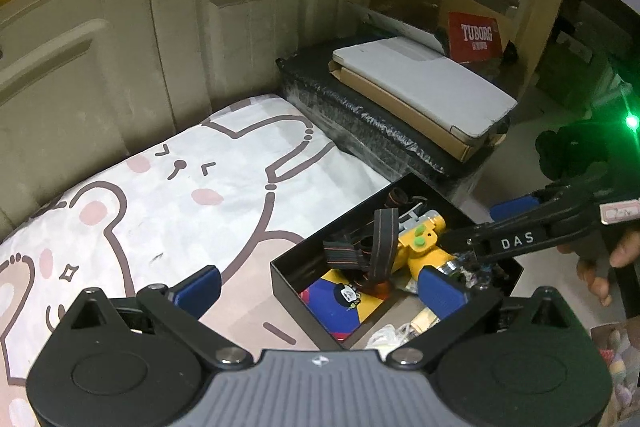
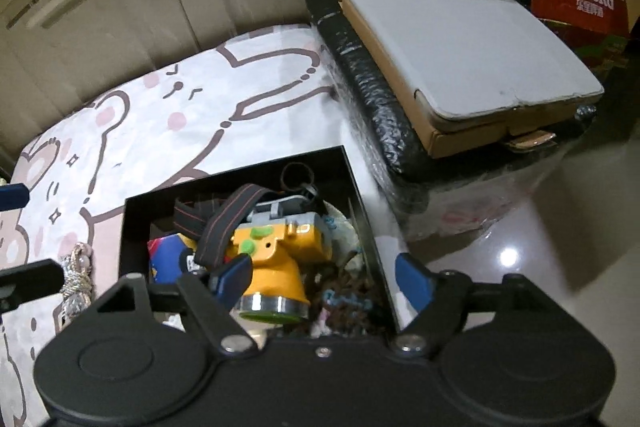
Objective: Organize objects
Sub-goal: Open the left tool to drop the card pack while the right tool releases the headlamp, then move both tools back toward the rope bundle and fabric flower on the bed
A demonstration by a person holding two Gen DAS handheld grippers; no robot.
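The right gripper (image 2: 322,273) hangs over the black box (image 2: 132,227) at lower centre, jaws wide apart, one finger beside the yellow headlamp (image 2: 276,259) lying in the box, not gripping it. The left gripper (image 1: 320,289), jaws apart and empty, hovers over the cartoon sheet (image 1: 160,195) at the box's left edge.

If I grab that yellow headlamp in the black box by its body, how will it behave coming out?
The yellow headlamp looks like hard, glossy plastic, so the pads may slip on its rounded body. Its elastic strap is floppy and lies looped over other clutter, so it will probably dangle and could drag something out of the black box. The lens end looks heavier, so expect it to tip.
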